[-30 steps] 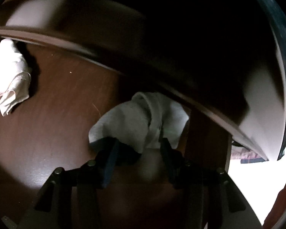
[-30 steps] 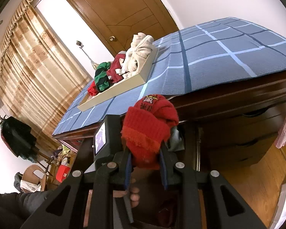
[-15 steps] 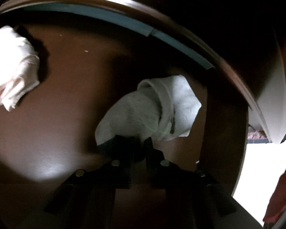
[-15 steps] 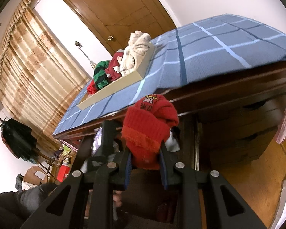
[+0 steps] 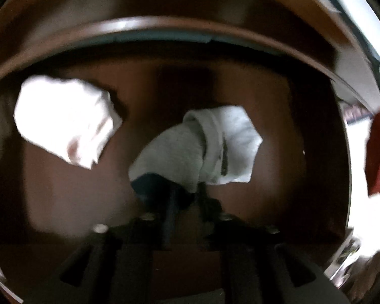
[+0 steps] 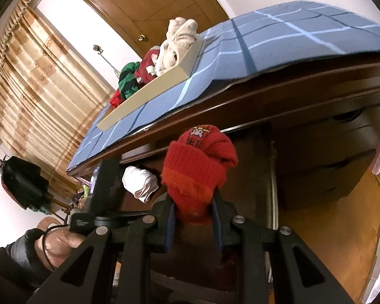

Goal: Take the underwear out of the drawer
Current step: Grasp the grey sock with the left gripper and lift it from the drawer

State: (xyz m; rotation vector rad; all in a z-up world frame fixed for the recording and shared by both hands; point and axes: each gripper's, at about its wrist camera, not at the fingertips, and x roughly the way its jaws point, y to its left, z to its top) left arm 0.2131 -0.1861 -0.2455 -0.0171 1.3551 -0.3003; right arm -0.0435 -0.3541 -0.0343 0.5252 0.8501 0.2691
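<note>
Change since a second ago: left gripper [image 5: 187,192] went from jaws apart around the grey-white bundle [image 5: 197,149] to pinched on its near end; the view has swung so the drawer front rail sits higher in frame, and the second bundle has come nearer the middle.
Grey-white bundle: rolled underwear, near end caught between the left jaws, the rest lying over the dark wooden drawer floor [image 5: 278,131]; lifted or resting, cannot tell.
Second bundle: white roll [image 5: 65,119] to its left, apart from it, untouched on the drawer floor.
Handling: judged light, soft, floppy and not fragile; a pinch on a loose edge may unroll it, so the thick folded middle is the safer place to take hold.
Right gripper [image 6: 193,212]: jaws narrow, clamped on a red knitted bundle [image 6: 198,167], held in front of the drawer, below the tabletop edge.
Left wrist view only: drawer interior, both pale bundles, the grip on the grey one; a red blur at the right edge.
Right wrist view only: cream tray [image 6: 149,93] of rolled clothes on the blue checked cloth [image 6: 278,43], curtains, door, the person's left hand [image 6: 60,245] on the other tool.
</note>
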